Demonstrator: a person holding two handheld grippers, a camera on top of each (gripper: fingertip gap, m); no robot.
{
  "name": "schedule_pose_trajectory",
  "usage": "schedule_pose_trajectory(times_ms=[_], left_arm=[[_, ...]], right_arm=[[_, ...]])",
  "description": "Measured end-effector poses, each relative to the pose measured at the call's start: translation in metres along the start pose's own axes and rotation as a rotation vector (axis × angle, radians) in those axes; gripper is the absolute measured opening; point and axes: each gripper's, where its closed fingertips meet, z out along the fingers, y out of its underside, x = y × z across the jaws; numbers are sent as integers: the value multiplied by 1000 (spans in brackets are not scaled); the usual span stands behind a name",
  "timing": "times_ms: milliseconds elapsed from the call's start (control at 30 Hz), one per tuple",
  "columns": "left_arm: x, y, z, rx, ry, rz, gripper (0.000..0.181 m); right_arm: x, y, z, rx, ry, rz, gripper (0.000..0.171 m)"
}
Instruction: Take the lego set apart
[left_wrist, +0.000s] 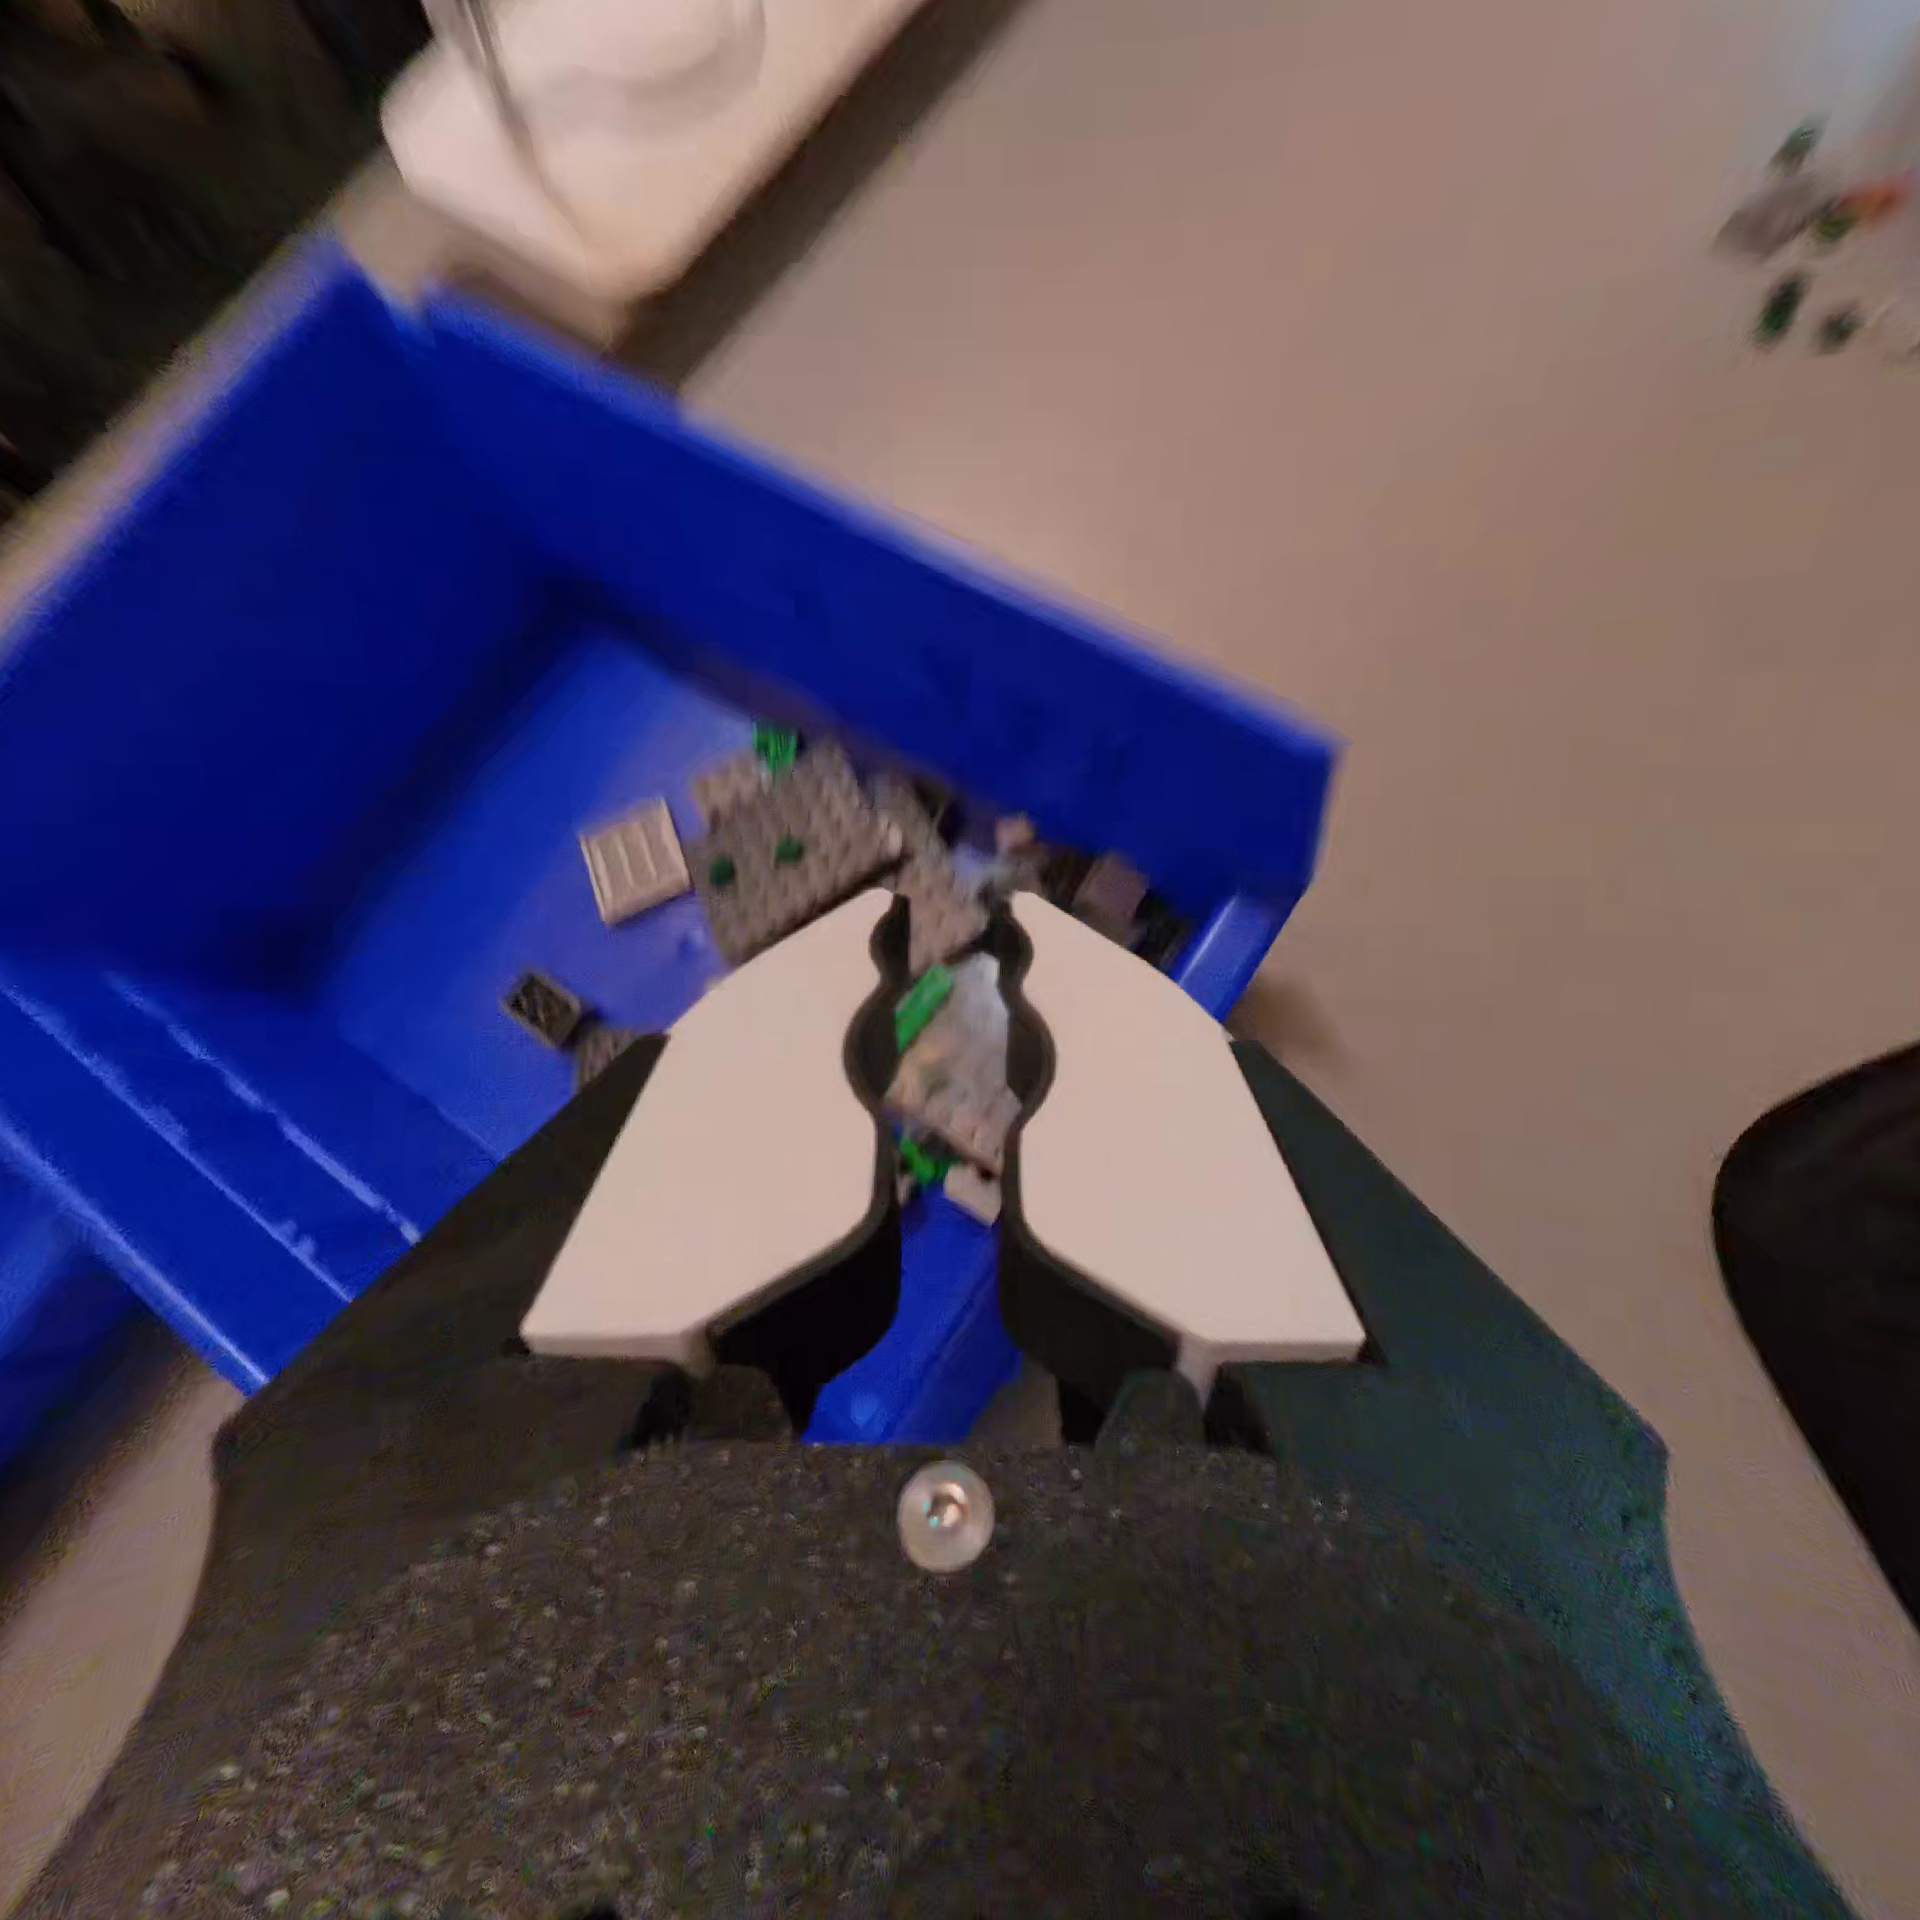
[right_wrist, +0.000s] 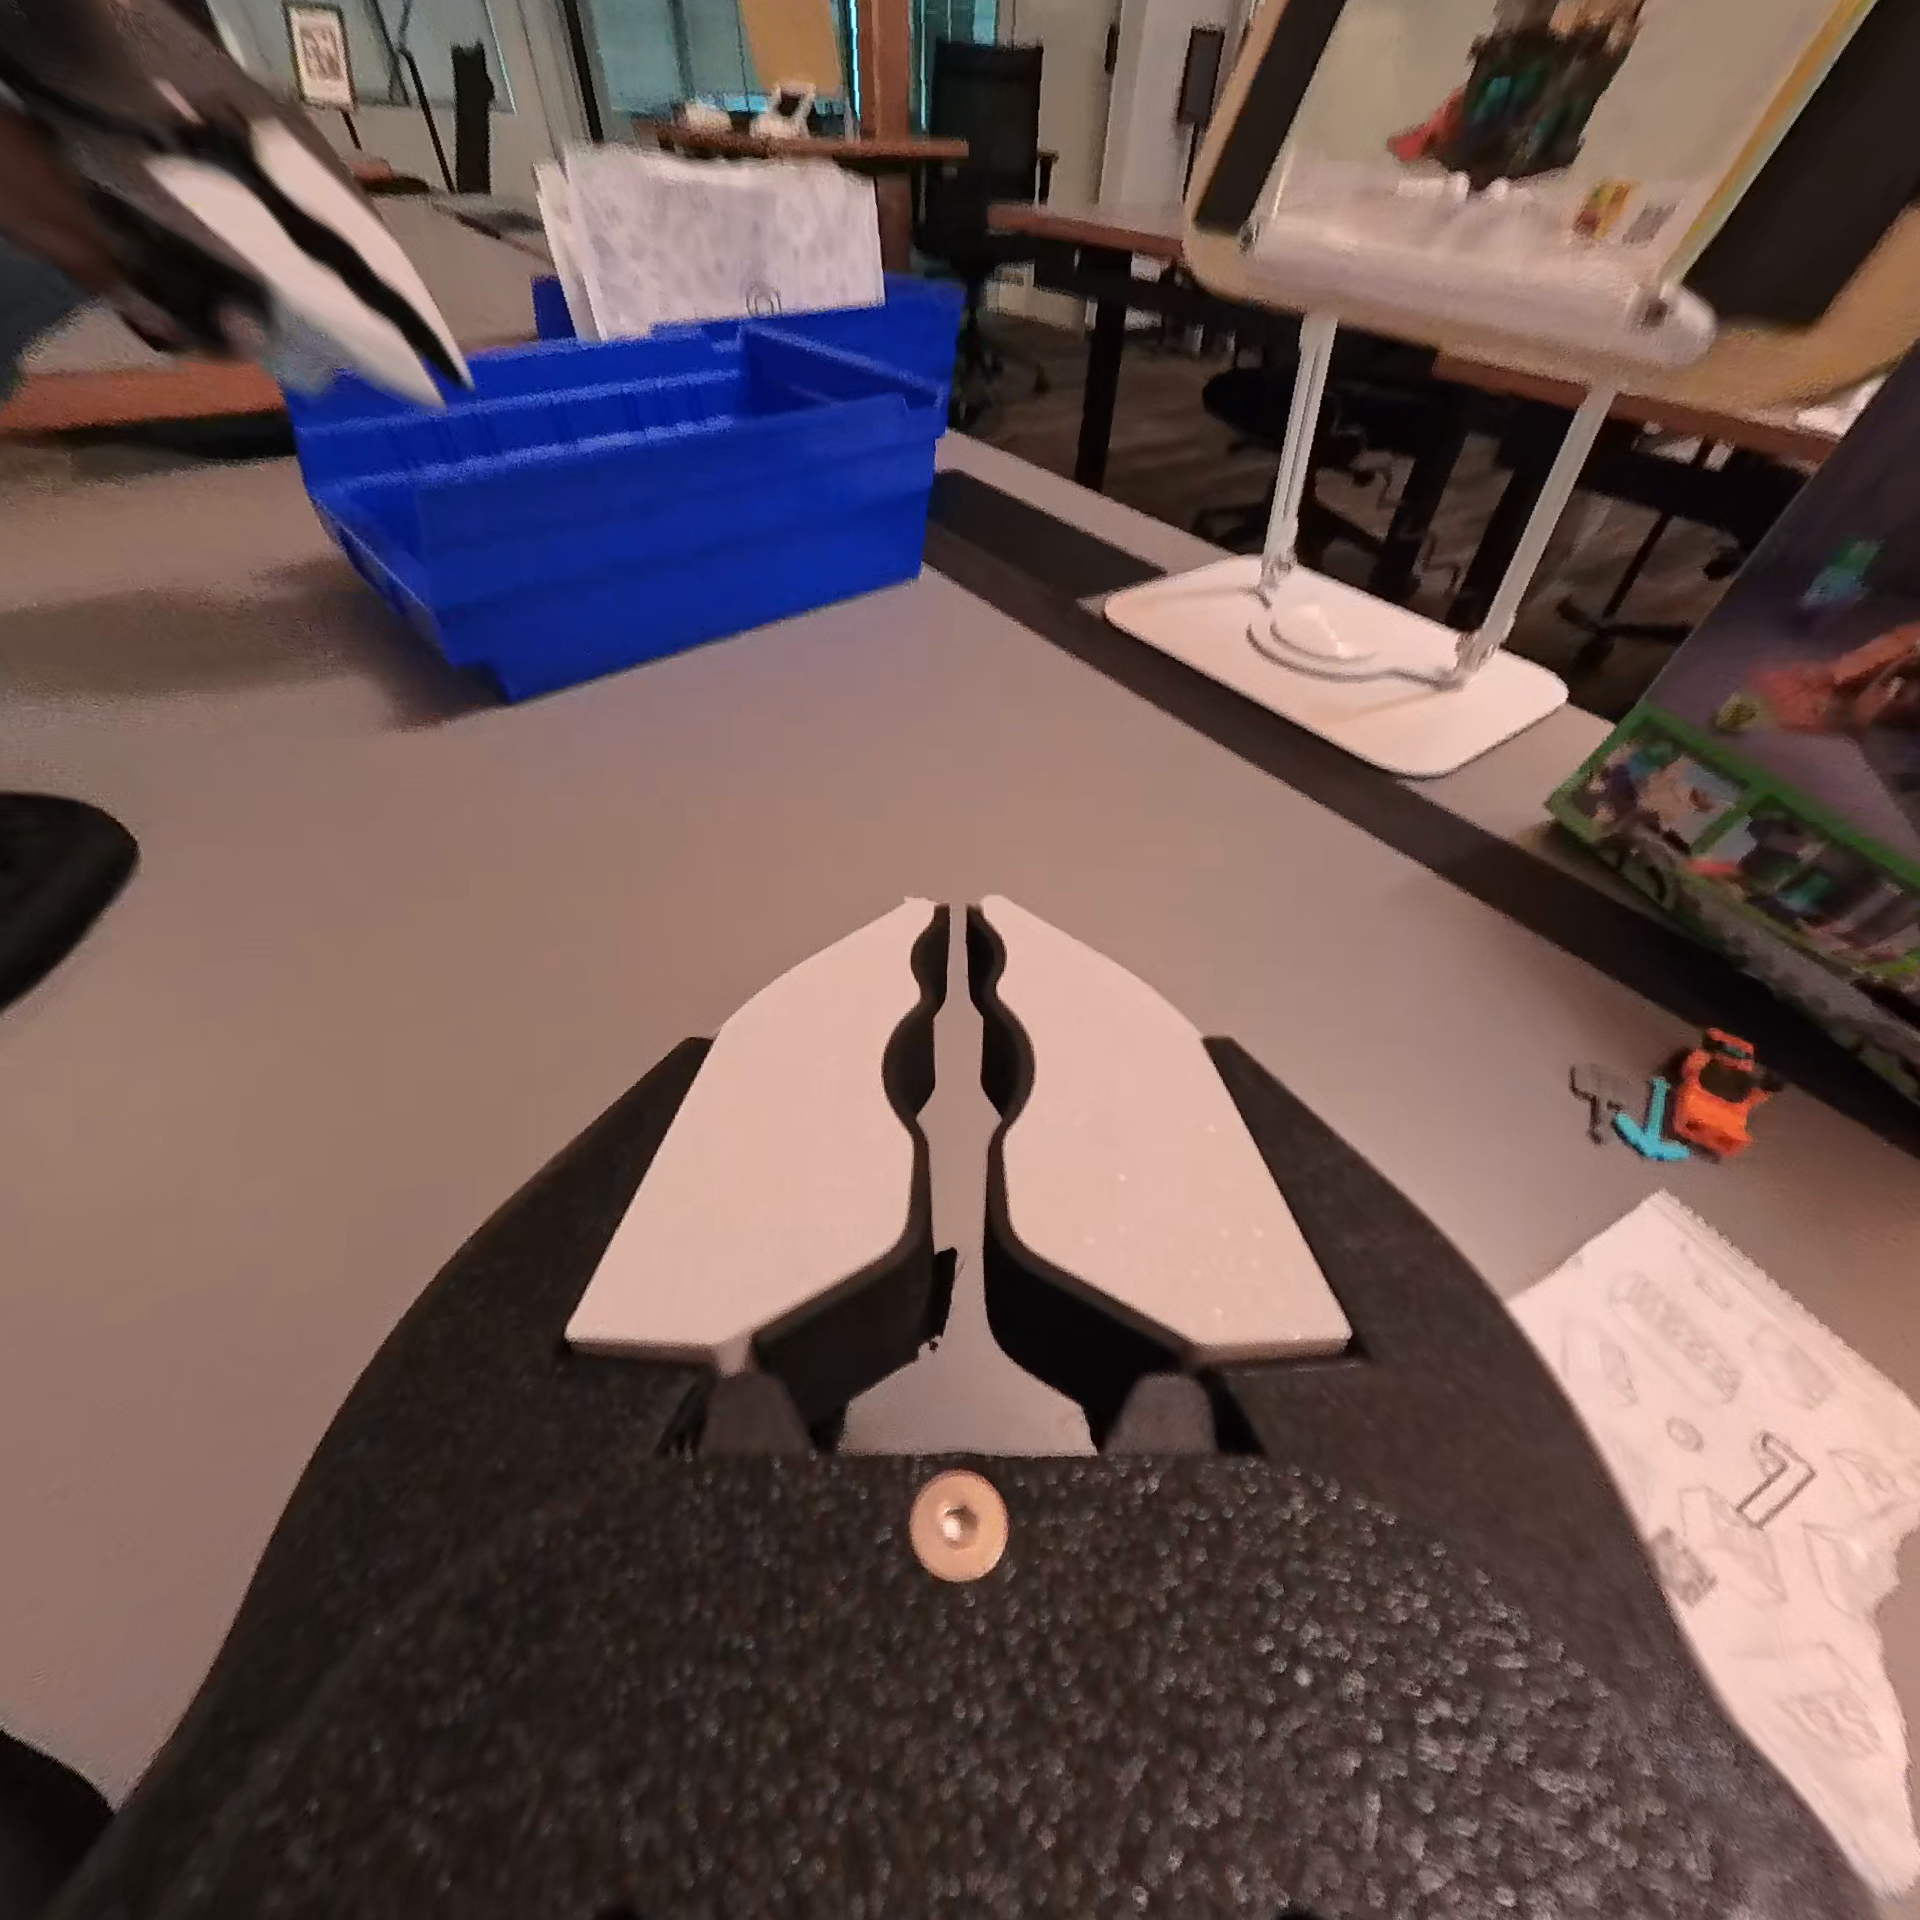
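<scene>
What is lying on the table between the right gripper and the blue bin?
Nothing: in the right wrist view, only bare grey table lies between the right gripper and the blue bin.

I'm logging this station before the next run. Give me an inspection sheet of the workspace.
Surface: grey table, mostly bare.
Job's things: blue bin holding loose lego pieces; grey-green lego chunk in the left claw.
Clutter: set box, orange figure, instruction sheet, white stand.
Grippers: left claw shut on the chunk over the bin; right claw shut, empty.
Cables: nothing seen.
Surroundings: office desks, chairs.
</scene>
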Motion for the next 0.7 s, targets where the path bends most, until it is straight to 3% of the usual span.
schedule_pose_trajectory(times_ms=[200,467,700], left_arm=[[-11,53,39,-327,83,33,27],[-13,73,51,-499,196,88,30],[-13,72,57,-536,294,52,22]], right_arm=[[-11,-31,-11,82,-30,-14,5],[-21,-22,-4,40,-68,-32,5],[-27,-13,0,-3,-95,-44,5]])
